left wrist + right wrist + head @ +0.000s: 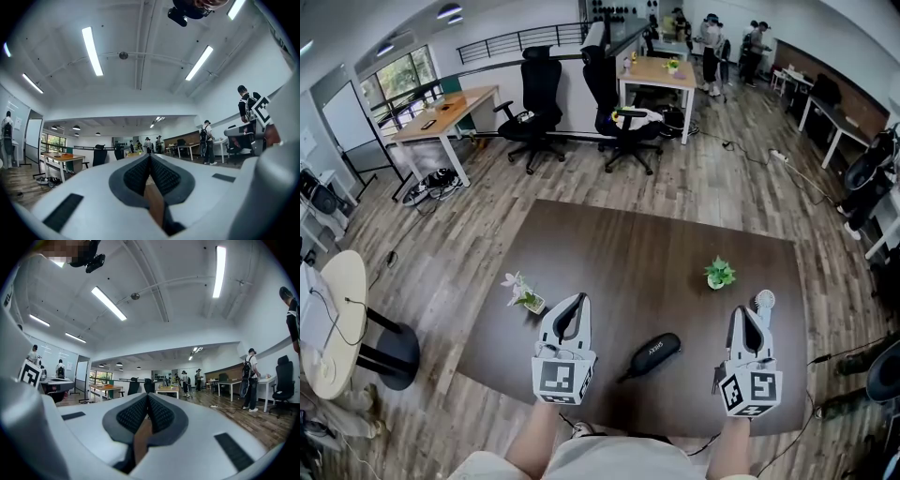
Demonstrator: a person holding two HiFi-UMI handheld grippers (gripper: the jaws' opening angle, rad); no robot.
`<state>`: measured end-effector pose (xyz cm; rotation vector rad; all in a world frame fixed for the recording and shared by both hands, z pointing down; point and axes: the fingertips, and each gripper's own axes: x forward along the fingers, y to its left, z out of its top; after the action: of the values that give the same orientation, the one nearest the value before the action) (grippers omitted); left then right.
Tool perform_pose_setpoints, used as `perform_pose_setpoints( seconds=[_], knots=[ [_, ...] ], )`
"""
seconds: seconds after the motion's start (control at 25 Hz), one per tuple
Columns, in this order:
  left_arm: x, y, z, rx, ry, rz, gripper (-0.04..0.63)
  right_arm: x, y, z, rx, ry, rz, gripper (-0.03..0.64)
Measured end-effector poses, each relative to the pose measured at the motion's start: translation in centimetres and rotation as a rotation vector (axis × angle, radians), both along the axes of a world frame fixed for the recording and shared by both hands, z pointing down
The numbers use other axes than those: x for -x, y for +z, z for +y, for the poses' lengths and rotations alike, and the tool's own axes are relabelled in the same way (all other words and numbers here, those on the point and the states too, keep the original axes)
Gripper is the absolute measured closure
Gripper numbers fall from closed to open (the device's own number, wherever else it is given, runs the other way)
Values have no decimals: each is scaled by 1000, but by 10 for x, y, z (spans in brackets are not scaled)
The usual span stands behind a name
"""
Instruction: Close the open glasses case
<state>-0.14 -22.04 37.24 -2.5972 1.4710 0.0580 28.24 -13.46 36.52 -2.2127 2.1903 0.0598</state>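
A black oblong glasses case (652, 354) lies on the dark brown table (656, 248) near its front edge, with its lid down as far as I can see. It rests between my two grippers, touching neither. My left gripper (577, 302) hovers to the case's left with its jaws shut and empty. My right gripper (744, 312) hovers to the case's right, also shut and empty. In the left gripper view the left gripper (150, 157) has its ribbed pads pressed together, pointing out across the room. In the right gripper view the right gripper (148, 397) shows the same.
A small pot of white flowers (523, 293) stands just left of the left gripper. A small green plant (719, 273) stands ahead of the right gripper, and a white round object (764, 300) sits beside that gripper. Office chairs (539, 108), desks and people fill the room beyond.
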Motion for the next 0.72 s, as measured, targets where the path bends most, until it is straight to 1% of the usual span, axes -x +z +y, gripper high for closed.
perform_pose_setpoints(
  seconds=[0.72],
  knots=[
    [0,3,-2,10,-6,5,592,4,3,-3,13,-6,16,617]
  ],
)
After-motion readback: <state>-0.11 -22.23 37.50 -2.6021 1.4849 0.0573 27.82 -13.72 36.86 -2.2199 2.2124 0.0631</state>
